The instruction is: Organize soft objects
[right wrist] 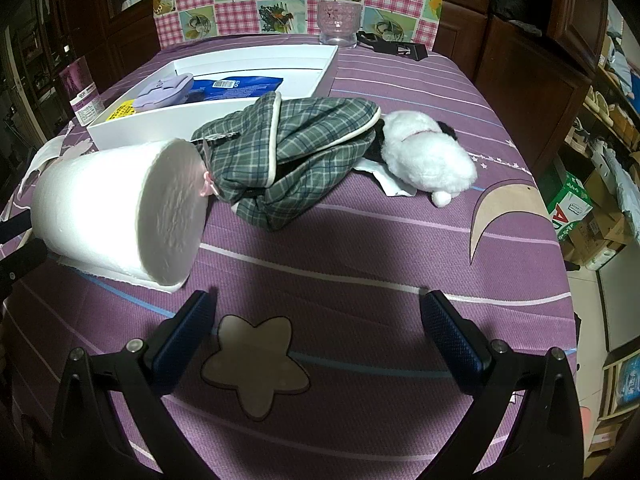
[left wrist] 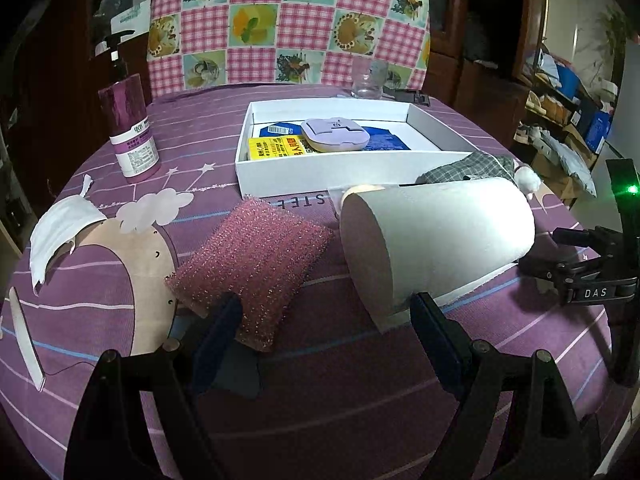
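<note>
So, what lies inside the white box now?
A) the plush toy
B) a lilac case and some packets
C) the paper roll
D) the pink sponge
B: the white box holds a lilac case on blue and yellow packets; the other things lie on the cloth outside.

Beyond the wide-spread right gripper [right wrist: 318, 300], a paper roll [right wrist: 116, 208] is seen left, plaid cloth [right wrist: 288, 148] and plush toy [right wrist: 428, 156] ahead.
</note>
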Available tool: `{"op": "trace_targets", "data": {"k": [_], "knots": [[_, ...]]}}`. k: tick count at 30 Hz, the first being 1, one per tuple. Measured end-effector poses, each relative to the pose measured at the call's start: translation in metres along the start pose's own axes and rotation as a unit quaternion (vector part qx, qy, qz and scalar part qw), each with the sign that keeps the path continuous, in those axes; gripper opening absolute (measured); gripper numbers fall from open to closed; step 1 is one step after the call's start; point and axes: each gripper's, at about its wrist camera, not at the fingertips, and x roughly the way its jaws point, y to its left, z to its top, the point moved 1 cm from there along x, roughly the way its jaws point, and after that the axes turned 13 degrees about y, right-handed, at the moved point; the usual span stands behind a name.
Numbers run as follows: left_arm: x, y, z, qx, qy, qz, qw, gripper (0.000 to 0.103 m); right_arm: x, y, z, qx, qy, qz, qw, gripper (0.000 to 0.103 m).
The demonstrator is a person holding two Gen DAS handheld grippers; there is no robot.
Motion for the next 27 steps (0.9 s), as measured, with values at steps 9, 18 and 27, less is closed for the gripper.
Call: {"op": "trace_targets", "data": {"k": [9, 18, 27], "knots": [[-0.0014, 0.0009, 0.0005, 0.002, -0.008, 0.005, 1.0000, 0.087, -0.0004, 0.0000, 0.0001, 0.000, 0.000, 0.000, 1.000, 0.103], [-0.0038, 0.0010, -0.0005, 0.000, -0.010, 0.009, 0.9999, 0.087, -0.0002, 0.0000, -0.0001, 0.000, 0.000, 0.000, 1.000, 0.103], [-0.0051, 0.0013, -0.0016, 0.002, -0.010, 0.008, 0.9999, 0.087, 0.0001, 0.0001, 0.0003, 0.005, 0.000, -0.002, 1.000, 0.103]]}}
